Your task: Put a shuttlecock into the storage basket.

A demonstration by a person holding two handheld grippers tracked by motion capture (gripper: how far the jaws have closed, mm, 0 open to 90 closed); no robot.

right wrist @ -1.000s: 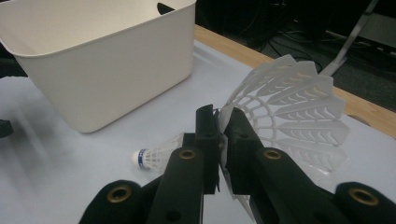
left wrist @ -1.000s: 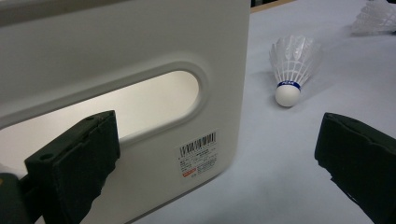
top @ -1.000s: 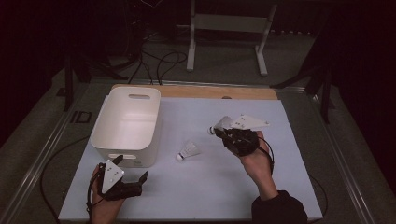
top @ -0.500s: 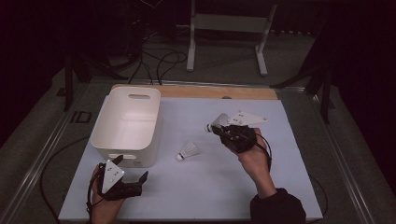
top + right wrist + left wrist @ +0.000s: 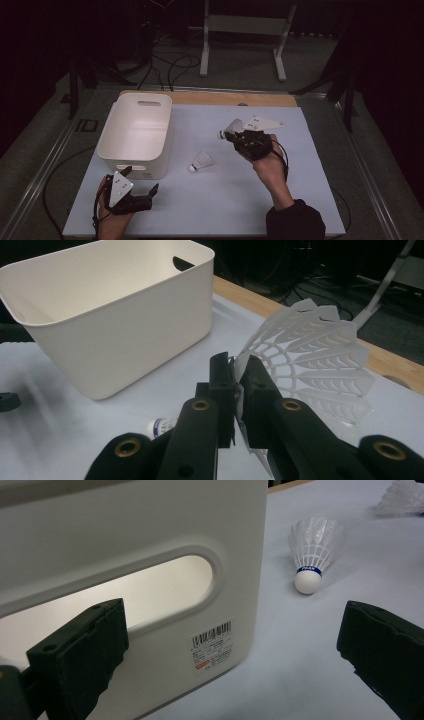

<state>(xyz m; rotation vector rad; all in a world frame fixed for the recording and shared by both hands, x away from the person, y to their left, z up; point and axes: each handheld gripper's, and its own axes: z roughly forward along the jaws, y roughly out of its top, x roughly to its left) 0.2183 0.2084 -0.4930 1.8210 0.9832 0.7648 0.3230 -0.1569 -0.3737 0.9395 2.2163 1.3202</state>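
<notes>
My right gripper [image 5: 231,134] hovers over the white mat right of centre, shut on the skirt of a white plastic shuttlecock [image 5: 310,360], which fans out to the right of the jaws [image 5: 235,375]. A second, feathered shuttlecock [image 5: 201,162] with a blue band lies on its side on the mat [image 5: 312,555], between the two grippers. My left gripper [image 5: 140,181] rests near the front left corner, open with nothing between its fingers [image 5: 230,655], facing the near wall of the white bin [image 5: 150,580]. The held shuttlecock [image 5: 402,497] also shows at the left gripper view's far right.
The white bin [image 5: 135,132], with handle slots, stands on the left half of the mat and looks empty [image 5: 100,315]. A wooden strip [image 5: 225,98] borders the mat's far edge. Behind the table are cables and a metal stand [image 5: 242,40] on the floor.
My right gripper has drifted slightly to the left with the shuttlecock still in its jaws. The left gripper and the loose shuttlecock have stayed put.
</notes>
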